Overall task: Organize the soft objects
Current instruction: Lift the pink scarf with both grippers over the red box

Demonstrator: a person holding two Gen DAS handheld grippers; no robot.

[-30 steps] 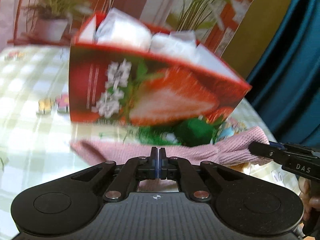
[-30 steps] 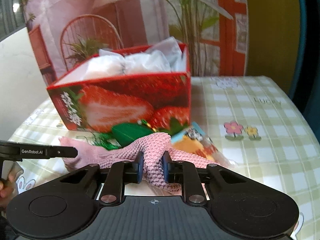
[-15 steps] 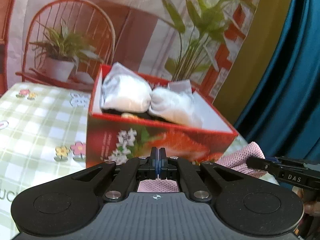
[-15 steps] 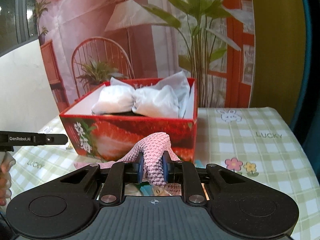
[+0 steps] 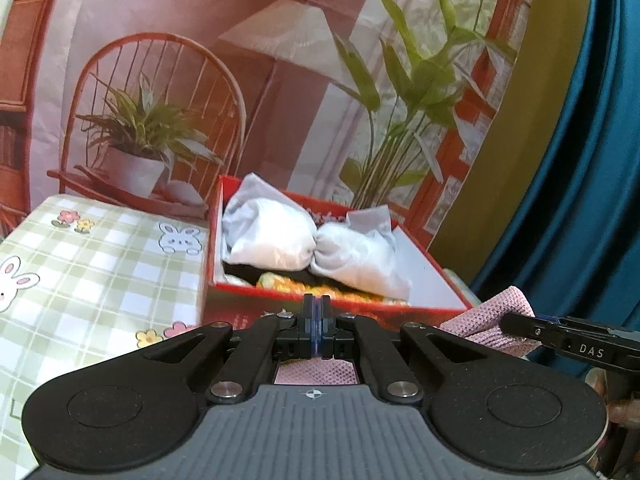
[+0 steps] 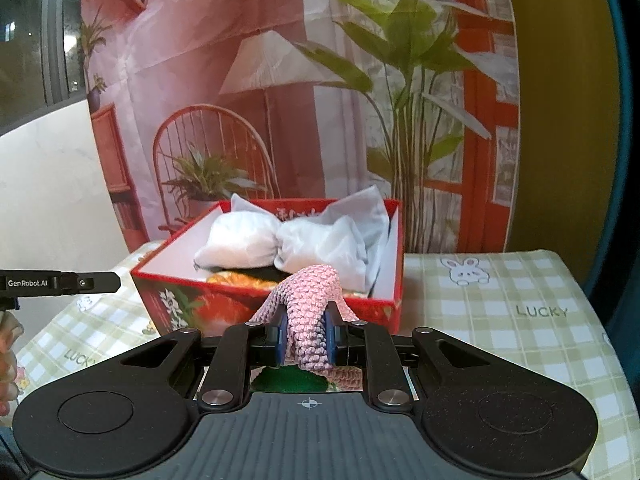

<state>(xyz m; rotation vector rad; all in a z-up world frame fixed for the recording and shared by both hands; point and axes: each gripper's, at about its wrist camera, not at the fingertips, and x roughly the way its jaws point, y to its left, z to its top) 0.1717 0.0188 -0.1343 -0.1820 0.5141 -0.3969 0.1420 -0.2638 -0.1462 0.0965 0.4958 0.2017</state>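
On the left, my left gripper (image 5: 316,322) has its jaws pressed fully together, and pink knit shows just beneath them, so it seems to pinch a thin edge of the pink knitted cloth (image 6: 310,308). Far from me, mid-scene, the red strawberry box (image 6: 208,304) sits on the checked tablecloth (image 6: 500,320), with white bundles (image 6: 280,240) inside. On the right, my right gripper (image 6: 306,334) is nearly closed, clamping a thick fold of the cloth, raised in front of the box.
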